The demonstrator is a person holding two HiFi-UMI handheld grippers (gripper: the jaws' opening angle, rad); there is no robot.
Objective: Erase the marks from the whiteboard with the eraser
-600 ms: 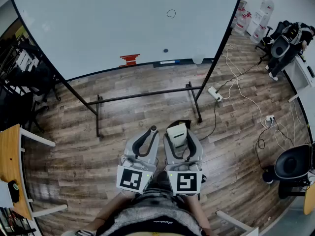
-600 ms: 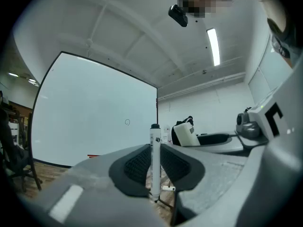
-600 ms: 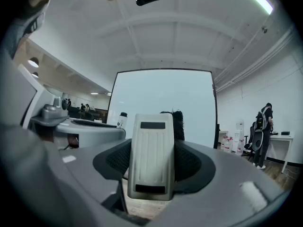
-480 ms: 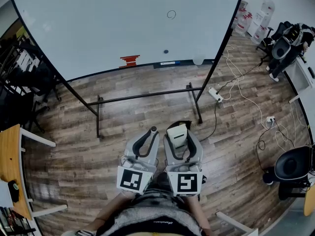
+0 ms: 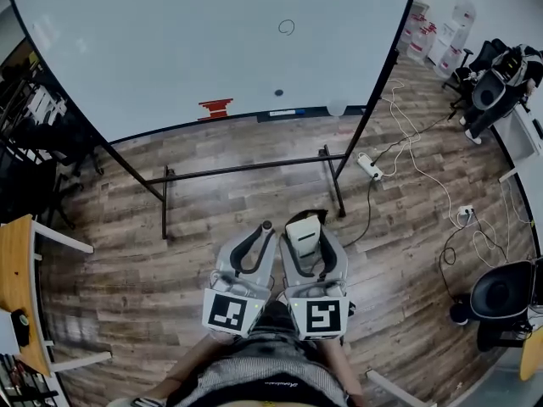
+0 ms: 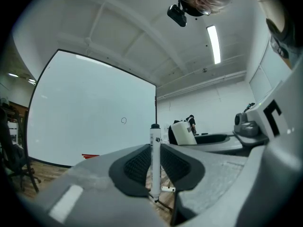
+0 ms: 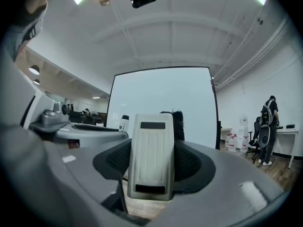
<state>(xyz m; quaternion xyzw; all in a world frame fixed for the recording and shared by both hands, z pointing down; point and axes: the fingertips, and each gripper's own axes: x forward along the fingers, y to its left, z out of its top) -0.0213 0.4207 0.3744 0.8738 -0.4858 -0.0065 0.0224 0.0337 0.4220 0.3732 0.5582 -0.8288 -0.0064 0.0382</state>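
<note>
The whiteboard stands on a black frame ahead of me, with a small drawn circle and a dark dot on it. In the left gripper view the circle shows on the whiteboard. My left gripper is shut on a white marker with a black cap. My right gripper is shut on the white eraser, also seen as a pale block in the head view. Both grippers are held close to my body, well short of the board.
A red object and a small round white thing sit on the board's tray. A power strip and cables lie on the wood floor at right. A wooden desk is at left, chairs and a person at right.
The view has shifted slightly, so the whiteboard and floor sit a little to the left in the picture. Both grippers keep their hold and place.
</note>
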